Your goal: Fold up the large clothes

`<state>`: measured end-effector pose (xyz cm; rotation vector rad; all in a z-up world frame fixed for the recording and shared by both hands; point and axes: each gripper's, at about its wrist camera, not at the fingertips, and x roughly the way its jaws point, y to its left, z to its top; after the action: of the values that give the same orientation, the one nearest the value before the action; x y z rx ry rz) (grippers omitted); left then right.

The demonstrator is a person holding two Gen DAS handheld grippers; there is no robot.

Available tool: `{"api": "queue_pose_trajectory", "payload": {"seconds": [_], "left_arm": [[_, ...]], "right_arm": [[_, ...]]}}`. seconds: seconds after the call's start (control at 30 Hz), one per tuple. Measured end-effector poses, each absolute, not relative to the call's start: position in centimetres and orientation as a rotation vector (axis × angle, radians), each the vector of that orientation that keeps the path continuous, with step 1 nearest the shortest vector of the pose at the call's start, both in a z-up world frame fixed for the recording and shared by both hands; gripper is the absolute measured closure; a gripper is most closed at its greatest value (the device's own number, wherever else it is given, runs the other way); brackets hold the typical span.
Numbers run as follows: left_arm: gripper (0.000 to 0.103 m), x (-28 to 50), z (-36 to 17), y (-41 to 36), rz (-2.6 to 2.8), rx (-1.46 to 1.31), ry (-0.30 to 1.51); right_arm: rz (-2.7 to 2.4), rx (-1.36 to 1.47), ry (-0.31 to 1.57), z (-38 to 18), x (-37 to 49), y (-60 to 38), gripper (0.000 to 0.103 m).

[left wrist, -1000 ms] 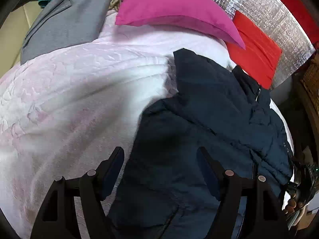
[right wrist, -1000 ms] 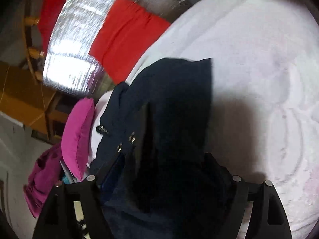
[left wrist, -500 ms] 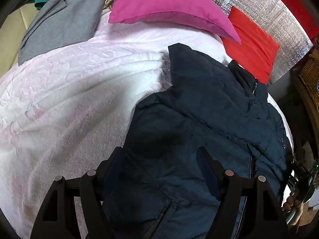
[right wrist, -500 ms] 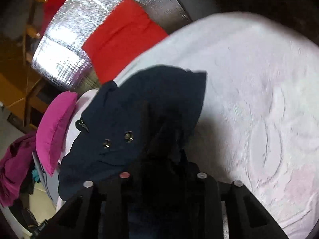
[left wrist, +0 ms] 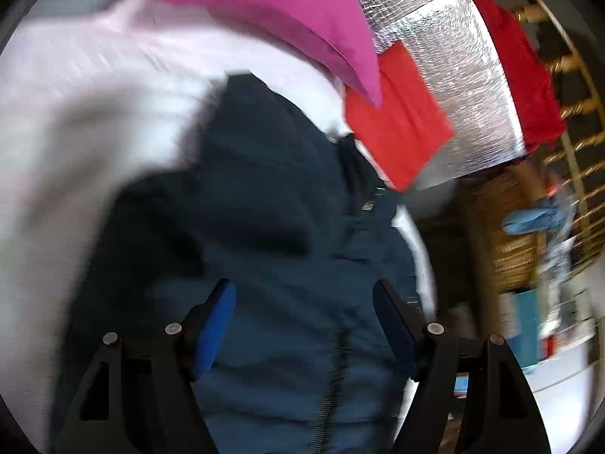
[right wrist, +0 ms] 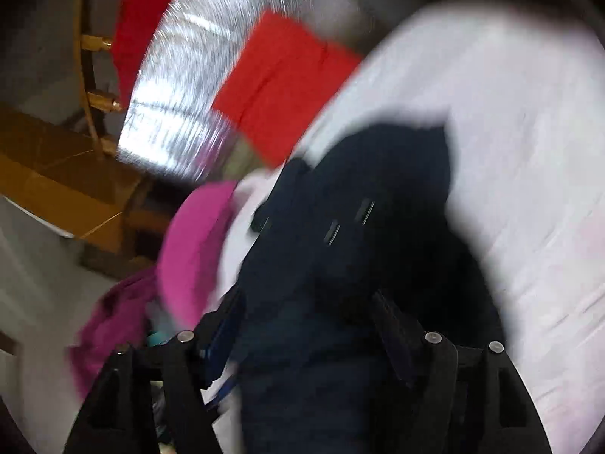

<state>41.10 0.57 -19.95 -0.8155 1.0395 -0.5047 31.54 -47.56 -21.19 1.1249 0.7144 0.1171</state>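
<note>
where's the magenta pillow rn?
Left wrist view, top centre: the magenta pillow lies on the pale pink bedspread, beyond the navy puffer jacket, beside the red cloth.

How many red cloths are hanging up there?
2. One bright red cloth hangs on the silver sheet behind the pink pillow. A darker red cloth hangs further right. More may be hidden.
</note>
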Motion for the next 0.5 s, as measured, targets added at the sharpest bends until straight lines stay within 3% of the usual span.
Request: {"api": "queue_pose_trajectory", "payload": {"seconds": [0.13, 0.37, 0.47, 0.5], "left_arm": [[0.026, 43.3, -22.1, -1.3, -0.504, -0.886, 1.106], [0.026, 45.7, -24.8, -1.1, -0.471, -1.012, 1.12], [0.029, 46.0, -24.5, -0.7, -0.459, -1.004, 1.051], [0.038, 46.3, -24.7, -0.5, -0.453, -1.005, 1.044]], "right_arm": [[0.155, 1.24, 0.853, -25.8, 34.0, -45.2, 0.031], [0.114, 1.406, 0.811, -28.7, 34.5, -47.6, 0.031], [0.086, 1.422, 0.742, -28.9, 33.6, -49.0, 0.031], [0.081, 1.436, 0.728, -29.0, 33.4, -49.5, 0.032]]}}
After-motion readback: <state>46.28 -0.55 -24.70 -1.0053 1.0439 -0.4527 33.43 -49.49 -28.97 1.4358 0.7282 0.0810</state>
